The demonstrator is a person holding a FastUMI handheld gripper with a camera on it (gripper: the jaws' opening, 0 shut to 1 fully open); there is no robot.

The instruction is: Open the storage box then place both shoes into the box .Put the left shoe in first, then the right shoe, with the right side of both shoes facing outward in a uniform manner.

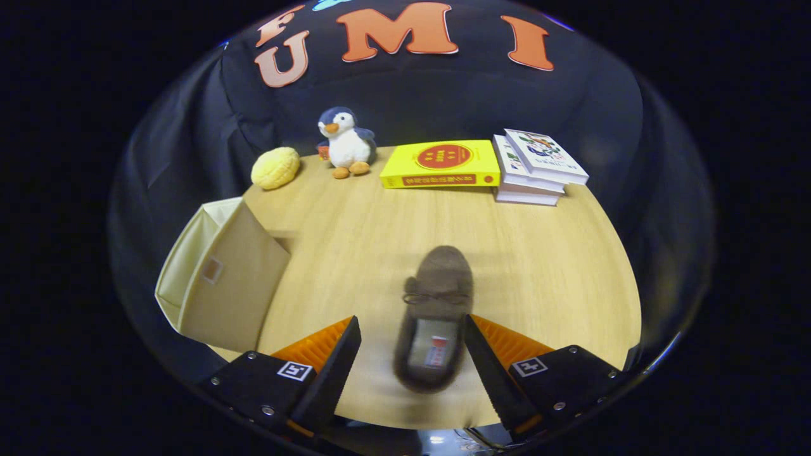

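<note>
A brown suede-like moccasin is lying on the wooden table, its toe pointing away toward the far books and its heel end sitting between the fingers of the gripper. The fingers are standing spread wide; the one beside the shoe's right flank is sitting right against it or just short of it, while the other is standing apart from the left flank, so nothing is being pinched. The shoe is looking slightly blurred, so which foot it belongs to cannot be told. Off to the left of the fingers the beige fabric storage box is resting on the table, apparently tipped with its opening turned away to the side; whether a lid is on it cannot be made out. At the back edge a yellow book, a stack of white books, a penguin plush and a yellow bun-shaped toy are sitting well apart from the shoe. The moccasin is likely light and soft, with a fuzzy upper that should be giving good friction but collapsing under a hard squeeze; the firmer heel collar or the sides just behind the lace bow look like the best place to be closing on, gripping across the width so the sole is staying level
</note>
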